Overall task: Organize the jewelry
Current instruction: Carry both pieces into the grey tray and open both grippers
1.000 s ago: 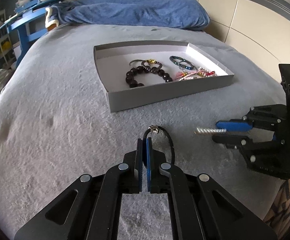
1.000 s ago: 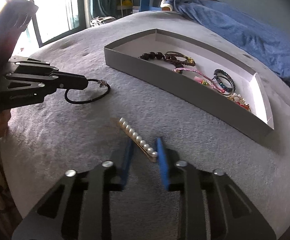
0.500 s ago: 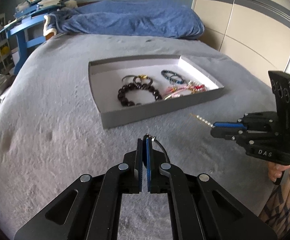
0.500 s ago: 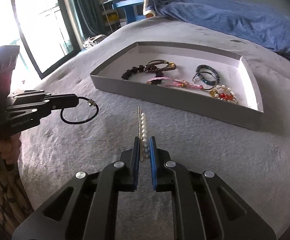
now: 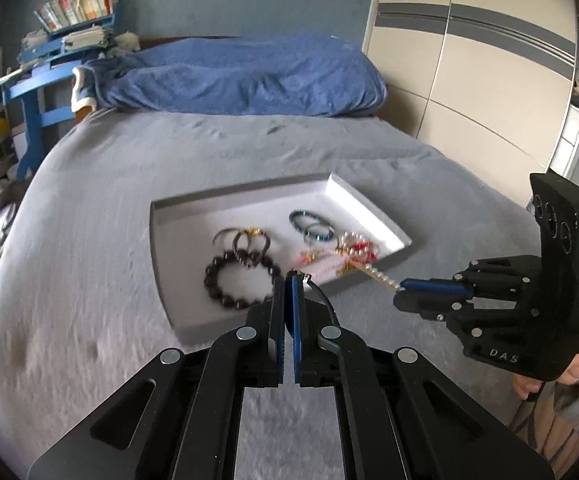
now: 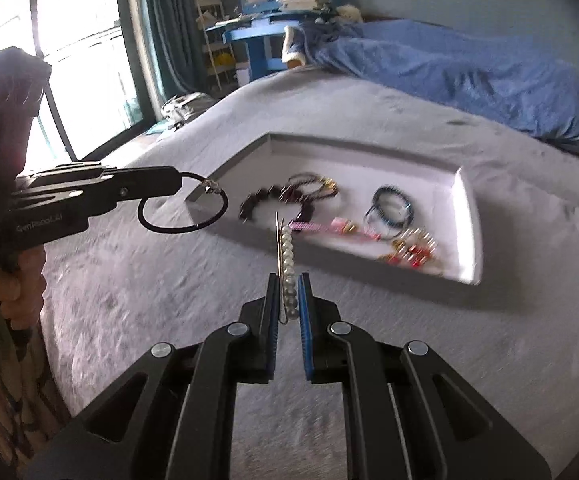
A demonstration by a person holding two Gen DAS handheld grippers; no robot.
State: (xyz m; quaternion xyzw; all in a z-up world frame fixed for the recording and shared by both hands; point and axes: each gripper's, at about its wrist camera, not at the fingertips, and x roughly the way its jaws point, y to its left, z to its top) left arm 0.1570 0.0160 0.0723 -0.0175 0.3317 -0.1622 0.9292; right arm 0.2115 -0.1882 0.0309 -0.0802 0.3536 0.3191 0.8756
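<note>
A shallow grey box (image 5: pixel 161 240) (image 6: pixel 471 216) lies on the grey bed and holds several bracelets, among them a dark bead bracelet (image 5: pixel 225 280) (image 6: pixel 257 202) and blue ones (image 5: pixel 311 224) (image 6: pixel 389 210). My left gripper (image 5: pixel 285 278) (image 6: pixel 179 182) is shut on a black cord bracelet (image 6: pixel 181 216) (image 5: pixel 321 294), which hangs in the air just left of the box's near corner. My right gripper (image 6: pixel 288 280) (image 5: pixel 403 284) is shut on a pearl hair clip (image 6: pixel 287 256) (image 5: pixel 377 276); the clip points toward the box's near wall.
A blue blanket and pillow (image 5: pixel 241 76) (image 6: pixel 469 76) lie at the head of the bed. A blue desk with books (image 5: pixel 49 60) (image 6: pixel 273 12) stands beyond. Wardrobe doors (image 5: pixel 469 80) are to the right, a window (image 6: pixel 69 60) to the left. A person's hand (image 6: pixel 9 280) holds the left gripper.
The right gripper closed on the pearl clip and lifted it off the bed. Both grippers rose with their jewelry and came closer to the box.
</note>
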